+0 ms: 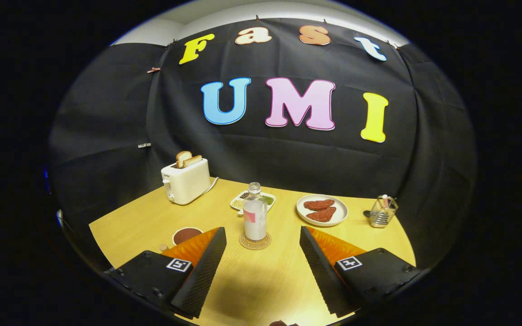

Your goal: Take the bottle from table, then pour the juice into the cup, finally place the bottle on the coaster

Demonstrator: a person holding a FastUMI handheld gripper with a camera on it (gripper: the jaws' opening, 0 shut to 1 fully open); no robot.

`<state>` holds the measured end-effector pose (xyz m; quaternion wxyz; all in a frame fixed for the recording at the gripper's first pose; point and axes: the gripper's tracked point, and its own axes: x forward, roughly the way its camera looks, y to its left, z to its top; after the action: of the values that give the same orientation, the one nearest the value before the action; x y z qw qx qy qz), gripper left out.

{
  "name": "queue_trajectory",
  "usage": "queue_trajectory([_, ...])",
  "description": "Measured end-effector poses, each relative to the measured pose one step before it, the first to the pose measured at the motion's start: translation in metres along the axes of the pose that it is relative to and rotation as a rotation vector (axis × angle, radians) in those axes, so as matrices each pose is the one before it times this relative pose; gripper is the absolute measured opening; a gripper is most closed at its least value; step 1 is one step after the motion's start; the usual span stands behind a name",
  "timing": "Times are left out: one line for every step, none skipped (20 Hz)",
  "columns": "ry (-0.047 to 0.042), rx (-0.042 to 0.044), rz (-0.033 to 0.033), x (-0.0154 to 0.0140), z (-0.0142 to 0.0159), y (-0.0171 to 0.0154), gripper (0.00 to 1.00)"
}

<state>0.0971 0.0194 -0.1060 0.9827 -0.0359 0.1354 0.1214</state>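
A clear bottle point(255, 213) with a pale label and no cap stands upright on a round woven coaster point(255, 242), just ahead of my fingers and midway between them. The cup point(186, 235) with dark juice in it sits to the left, partly hidden behind my left finger point(206, 265). My gripper point(263, 235) is open, its fingers wide apart with nothing between them, a short way back from the bottle.
On the wooden table point(261, 280) a white toaster point(186, 181) with bread slices stands at the back left. A small dish point(268, 199) sits behind the bottle. A white plate point(322, 210) with reddish pieces lies to the right, a wire holder point(382, 211) beyond it.
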Motion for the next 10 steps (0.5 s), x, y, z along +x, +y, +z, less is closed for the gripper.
queue_trajectory([-0.01576, 0.00139, -0.01007, -0.01594, 0.00678, 0.00136, 0.99])
queue_trajectory([-0.01113, 0.00273, -0.00896, -0.01463, 0.00622, 0.00117, 0.99])
queue_trajectory([-0.00786, 0.00242, -0.01648, -0.01364, 0.00346, -0.00150, 0.99])
queue_trajectory([-0.01185, 0.00500, -0.02167, -0.01403, 0.00649, -0.00376, 0.99])
queue_trajectory([-0.01855, 0.00224, -0.01804, -0.01244, 0.00904, -0.00221, 0.99])
queue_trajectory([-0.01952, -0.00017, -0.02367, -0.01026, 0.00930, -0.00464, 0.99])
queue_trajectory([-0.01919, -0.00153, -0.02495, -0.00881, 0.00841, -0.00508, 0.99])
queue_trajectory([-0.02357, 0.00126, -0.02851, -0.00749, 0.00987, -0.00603, 0.99])
queue_trajectory([-0.01935, 0.00813, -0.02619, -0.00585, 0.00947, -0.00589, 0.99])
queue_trajectory([-0.01238, 0.01461, -0.02157, -0.00556, 0.00797, -0.00455, 0.99])
